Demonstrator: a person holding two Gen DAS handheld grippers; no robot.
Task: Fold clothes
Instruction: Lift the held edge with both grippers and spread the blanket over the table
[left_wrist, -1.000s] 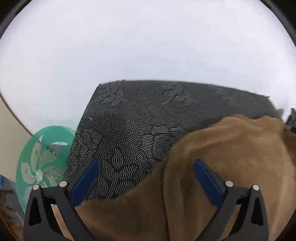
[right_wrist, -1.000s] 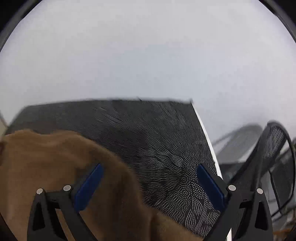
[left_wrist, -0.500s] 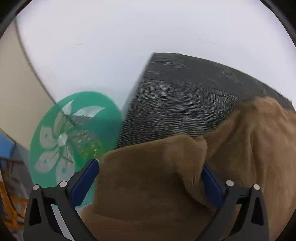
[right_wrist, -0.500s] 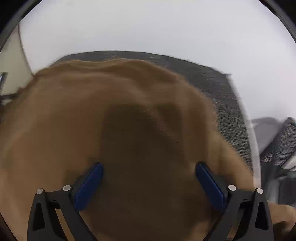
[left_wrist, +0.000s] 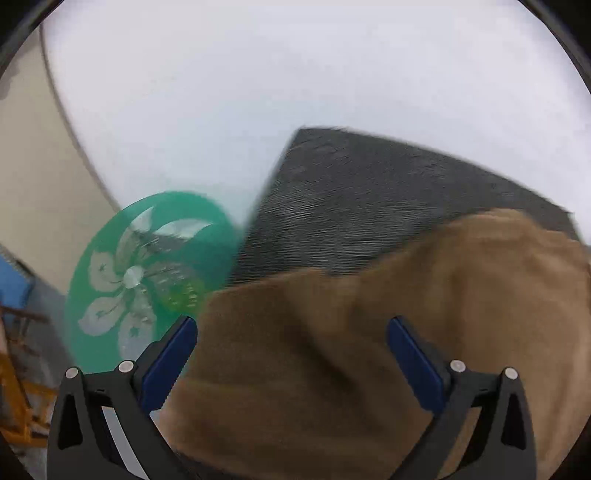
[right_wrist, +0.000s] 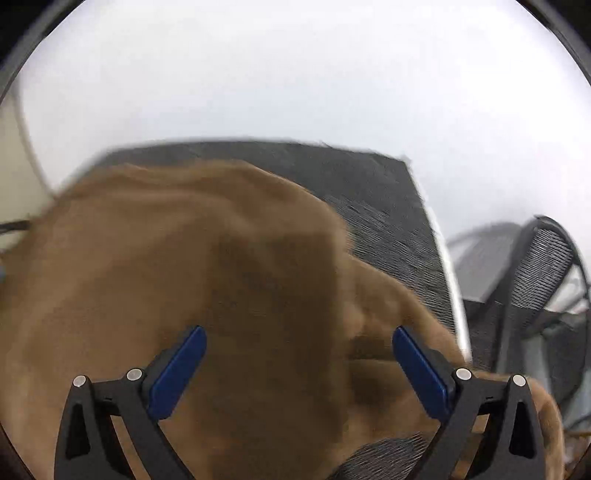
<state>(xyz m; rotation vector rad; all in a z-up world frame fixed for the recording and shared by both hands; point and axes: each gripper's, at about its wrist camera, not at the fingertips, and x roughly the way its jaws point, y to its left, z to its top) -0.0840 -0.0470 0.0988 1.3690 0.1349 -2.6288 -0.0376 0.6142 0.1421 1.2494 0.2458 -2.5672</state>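
A brown fuzzy garment (left_wrist: 332, 350) lies bunched on a dark patterned mat (left_wrist: 369, 206) that covers part of a white table. In the left wrist view my left gripper (left_wrist: 291, 332) stands open just above the garment's left part, blue pads wide apart. In the right wrist view the same brown garment (right_wrist: 221, 277) fills the lower left, with the dark mat (right_wrist: 388, 221) beyond it. My right gripper (right_wrist: 299, 343) is open over the cloth, nothing pinched between its fingers. Both views are motion-blurred.
A green round disc with a white flower print (left_wrist: 147, 273) lies on the white table (left_wrist: 258, 92) left of the mat. A black mesh chair (right_wrist: 535, 280) stands off the table's right edge. Blue and orange items (left_wrist: 14, 332) sit past the left edge.
Both grippers have come down over the brown garment, which now fills much more of each view. The left view has swung so the green disc shows larger.
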